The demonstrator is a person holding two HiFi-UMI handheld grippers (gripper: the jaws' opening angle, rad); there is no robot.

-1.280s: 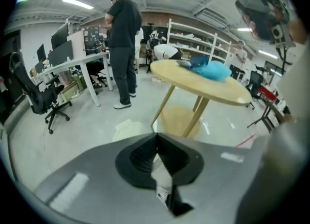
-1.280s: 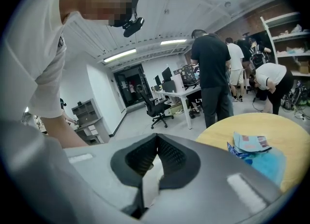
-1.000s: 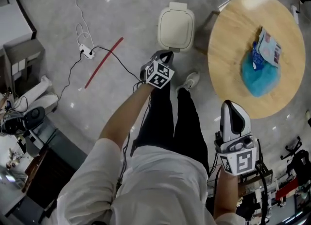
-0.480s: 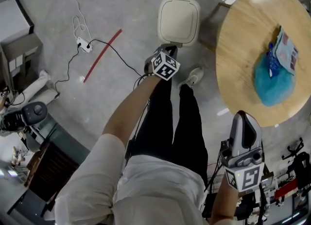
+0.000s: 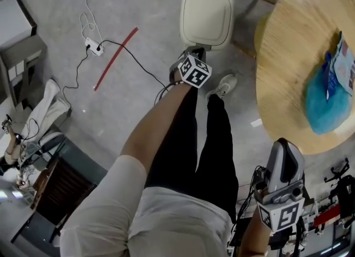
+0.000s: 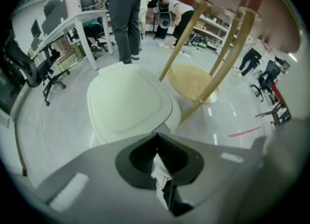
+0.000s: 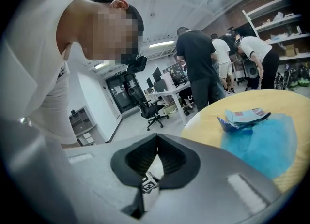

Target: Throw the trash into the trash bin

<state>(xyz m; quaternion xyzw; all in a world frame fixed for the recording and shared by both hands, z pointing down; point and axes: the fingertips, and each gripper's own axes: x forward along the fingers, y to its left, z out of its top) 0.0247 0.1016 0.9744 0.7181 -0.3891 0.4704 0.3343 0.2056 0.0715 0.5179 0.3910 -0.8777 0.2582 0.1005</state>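
Grey concrete floor (image 5: 127, 6) fills most of the head view. At its far left lie a white power strip (image 5: 92, 46) with its cables and a strip of red tape (image 5: 115, 59), neither of which we count as part of the job.

Moving right, we reach the trash bin (image 5: 206, 13), which stands on the floor with its cream lid flat down. Our left gripper (image 6: 155, 137) points steeply down just over the bin's near edge. Its jaws are pressed together with nothing between them. We judge it is held there to deal with the lid, since nothing can go in while the bin is shut.

Further right stands the round wooden table (image 5: 288, 67). The trash lies on its far side: a crumpled blue sheet (image 5: 321, 100) with a printed packet (image 5: 344, 67) resting against it. It is well apart from the bin, and neither tool touches it.

Last, low at the right, our right gripper (image 7: 156, 137) is aimed roughly level across the tabletop toward that trash. Its jaws are closed tight and empty. We read this as a waiting pose, and the jaws would have to spread before any pick.
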